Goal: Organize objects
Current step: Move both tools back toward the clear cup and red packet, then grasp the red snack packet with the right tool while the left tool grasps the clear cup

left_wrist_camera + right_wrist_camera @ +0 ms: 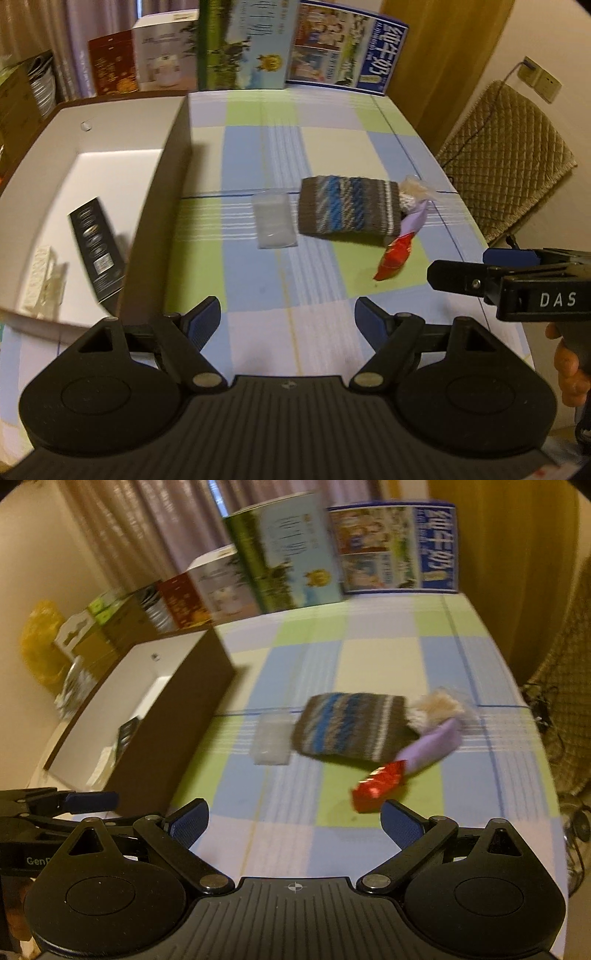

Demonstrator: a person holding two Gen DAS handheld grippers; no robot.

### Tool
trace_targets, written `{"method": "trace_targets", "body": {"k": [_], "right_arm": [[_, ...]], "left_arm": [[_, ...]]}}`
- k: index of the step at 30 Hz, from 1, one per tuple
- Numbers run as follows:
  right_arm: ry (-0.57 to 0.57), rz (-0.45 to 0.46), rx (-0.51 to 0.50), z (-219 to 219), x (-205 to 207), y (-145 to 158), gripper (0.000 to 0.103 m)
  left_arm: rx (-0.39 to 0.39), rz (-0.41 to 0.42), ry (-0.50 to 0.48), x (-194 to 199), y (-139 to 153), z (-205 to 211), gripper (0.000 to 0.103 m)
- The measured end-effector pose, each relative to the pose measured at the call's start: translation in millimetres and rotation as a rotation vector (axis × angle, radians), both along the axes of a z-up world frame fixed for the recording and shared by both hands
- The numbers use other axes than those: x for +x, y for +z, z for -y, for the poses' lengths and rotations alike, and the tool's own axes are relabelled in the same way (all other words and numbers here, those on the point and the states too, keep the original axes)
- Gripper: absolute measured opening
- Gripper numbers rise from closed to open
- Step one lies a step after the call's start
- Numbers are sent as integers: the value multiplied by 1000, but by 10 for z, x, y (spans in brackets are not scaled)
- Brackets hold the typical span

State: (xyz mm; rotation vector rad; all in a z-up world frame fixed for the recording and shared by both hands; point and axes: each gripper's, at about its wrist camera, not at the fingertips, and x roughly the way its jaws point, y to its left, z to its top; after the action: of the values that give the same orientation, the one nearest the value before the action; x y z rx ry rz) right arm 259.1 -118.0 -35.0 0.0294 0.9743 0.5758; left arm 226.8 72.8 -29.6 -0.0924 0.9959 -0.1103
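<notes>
Red packet (378,784) is seen lying on the checked tablecloth (295,823) just ahead of the right gripper (294,825), whose jaws are spread wide and hold nothing. Its long axis is slanted up toward the purple packet (432,747) and knitted pouch (351,727) beyond. The left gripper (288,319), also wide and empty, is placed farther off, nearer the open box (173,173).
</notes>
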Motion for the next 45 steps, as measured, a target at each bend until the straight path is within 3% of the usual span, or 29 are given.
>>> {"method": "trace_targets", "body": {"k": [18,25,31,38,40,44,45], "right_arm": [[-191,-45,-53,277,430,-367,95],[-186,-73,-57,150,617,-593,73],[-211,-109,-86,18,775,-875,59],[-262,-162,-91,-9,922,-1081,53],[-257,-173,-94,-6,929,-1108,39],[-254,-185,-90,77,906,-1106,32],[-252,-183,-93,105,894,-1093,22]], "left_arm": [[61,-28,-56,594,-296,275,76],[80,-65,-41,846,-479,239,76],[100,-102,-36,1041,-671,214,76],[104,-132,-52,1163,-799,190,76],[102,-135,-58,1196,-821,184,76],[98,-142,-65,1268,-872,180,76],[95,-145,-66,1287,-885,179,76]]}}
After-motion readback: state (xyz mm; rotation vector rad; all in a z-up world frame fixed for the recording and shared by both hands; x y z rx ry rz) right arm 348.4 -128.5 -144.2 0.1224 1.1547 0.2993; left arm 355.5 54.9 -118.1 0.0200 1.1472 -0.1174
